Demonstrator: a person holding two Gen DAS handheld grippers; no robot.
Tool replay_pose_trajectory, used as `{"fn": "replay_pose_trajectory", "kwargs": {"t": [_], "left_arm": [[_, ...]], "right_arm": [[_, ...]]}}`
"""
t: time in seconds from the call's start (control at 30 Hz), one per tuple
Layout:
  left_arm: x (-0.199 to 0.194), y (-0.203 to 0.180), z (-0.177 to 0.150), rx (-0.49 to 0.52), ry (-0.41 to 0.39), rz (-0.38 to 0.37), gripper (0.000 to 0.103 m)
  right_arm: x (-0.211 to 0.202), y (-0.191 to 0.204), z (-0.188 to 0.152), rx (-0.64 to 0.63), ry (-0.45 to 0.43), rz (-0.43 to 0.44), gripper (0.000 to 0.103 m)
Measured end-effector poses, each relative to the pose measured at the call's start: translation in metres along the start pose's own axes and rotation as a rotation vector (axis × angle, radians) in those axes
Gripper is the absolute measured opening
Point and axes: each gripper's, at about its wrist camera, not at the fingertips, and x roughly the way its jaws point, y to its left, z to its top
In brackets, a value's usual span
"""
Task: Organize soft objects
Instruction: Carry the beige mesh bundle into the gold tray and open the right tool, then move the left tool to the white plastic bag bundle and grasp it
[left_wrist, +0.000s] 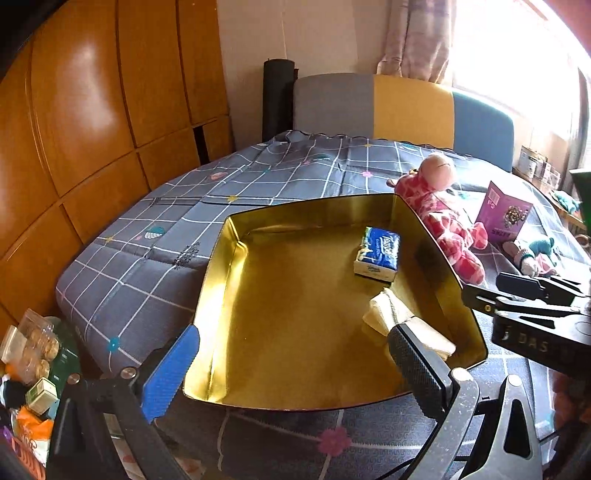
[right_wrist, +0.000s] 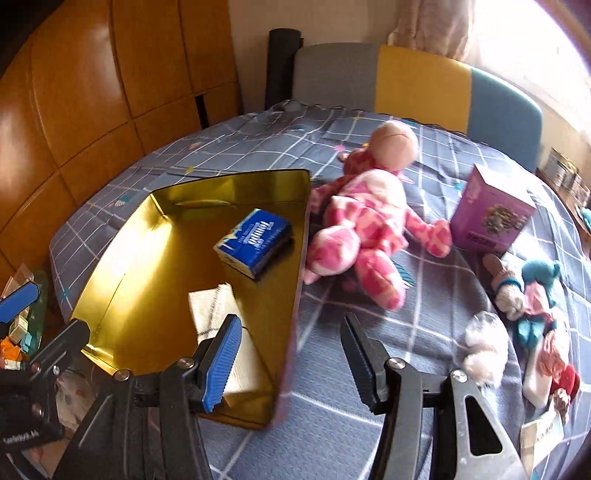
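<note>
A gold tin tray (left_wrist: 236, 280) (right_wrist: 110, 258) sits on the checked tablecloth. In it lie a blue tissue pack (left_wrist: 378, 254) (right_wrist: 255, 242) and a pale folded cloth (left_wrist: 391, 314) (right_wrist: 218, 306). A pink spotted plush giraffe (left_wrist: 443, 210) (right_wrist: 365, 229) lies just right of the tray. A white fluffy toy (right_wrist: 482, 354) and a small doll with a teal hat (right_wrist: 535, 295) (left_wrist: 535, 254) lie further right. My left gripper (left_wrist: 291, 373) is open and empty over the tray's near edge. My right gripper (right_wrist: 291, 362) is open and empty, straddling the tray's right wall.
A purple carton (right_wrist: 491, 214) (left_wrist: 504, 212) stands right of the giraffe. A cluttered pile of snacks and small boxes (left_wrist: 33, 365) sits off the table's left edge. A grey, yellow and blue seat back (left_wrist: 399, 107) stands beyond the table. Wooden cabinets (left_wrist: 92, 110) line the left.
</note>
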Motion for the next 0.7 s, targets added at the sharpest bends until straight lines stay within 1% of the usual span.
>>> {"fn": "replay_pose_trajectory", "kwargs": {"t": [0.4, 0.5, 0.6, 0.7], "left_arm": [[-0.009, -0.020, 0.004, 0.058, -0.027, -0.032, 0.103], [-0.010, -0.027, 0.005, 0.077, -0.033, -0.034, 0.103], [-0.012, -0.038, 0.006, 0.118, -0.043, -0.033, 0.103], [-0.014, -0.048, 0.007, 0.146, -0.046, -0.048, 0.103]], "right_arm": [[-0.029, -0.047, -0.017, 0.080, -0.053, -0.065, 0.056], [-0.038, -0.063, -0.020, 0.100, -0.066, -0.095, 0.056], [-0.046, -0.082, -0.021, 0.124, -0.080, -0.126, 0.056], [-0.054, -0.101, -0.022, 0.140, -0.090, -0.164, 0.056]]}}
